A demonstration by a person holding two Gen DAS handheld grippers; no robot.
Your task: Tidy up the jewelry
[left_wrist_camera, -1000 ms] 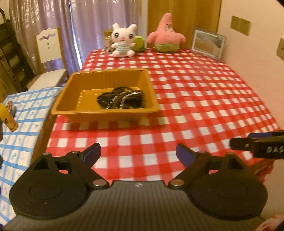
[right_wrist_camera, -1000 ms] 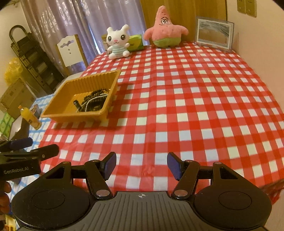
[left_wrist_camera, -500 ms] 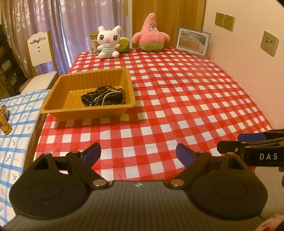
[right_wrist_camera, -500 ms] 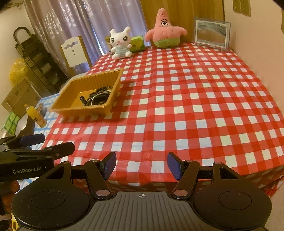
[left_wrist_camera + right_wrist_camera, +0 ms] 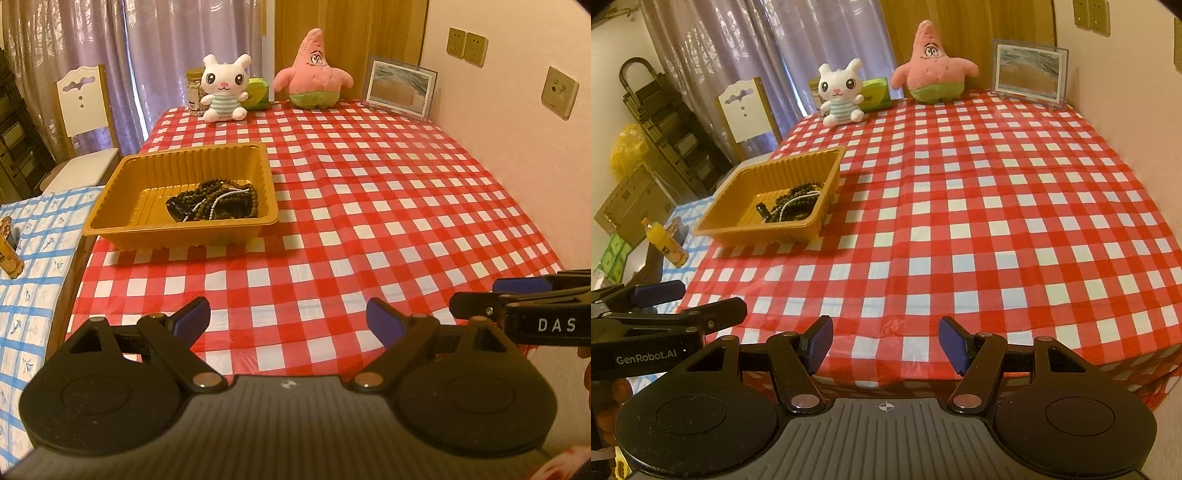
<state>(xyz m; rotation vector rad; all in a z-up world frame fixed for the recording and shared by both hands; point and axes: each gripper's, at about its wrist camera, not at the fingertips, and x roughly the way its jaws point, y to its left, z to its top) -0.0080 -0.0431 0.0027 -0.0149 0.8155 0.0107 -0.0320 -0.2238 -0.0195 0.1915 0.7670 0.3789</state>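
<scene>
A heap of dark bead necklaces with one pale strand [image 5: 216,201] lies in a golden plastic tray [image 5: 110,218] on the left side of the red-checked table. It also shows in the right wrist view [image 5: 794,203], in the same tray [image 5: 713,225]. My left gripper [image 5: 288,319] is open and empty, held near the table's front edge, well back from the tray. My right gripper [image 5: 884,343] is open and empty at the front edge too. Each gripper shows from the side in the other's view, the right [image 5: 517,299] and the left [image 5: 676,302].
A white bunny plush [image 5: 223,88], a jar [image 5: 194,88], a green box [image 5: 258,94], a pink starfish plush [image 5: 314,75] and a framed picture [image 5: 399,88] stand along the far edge. A wall is at the right. A lower blue-checked table [image 5: 33,266] adjoins at left.
Both grippers have pulled back from the table, so the tray and the table look smaller and farther away. Both stayed open and empty.
</scene>
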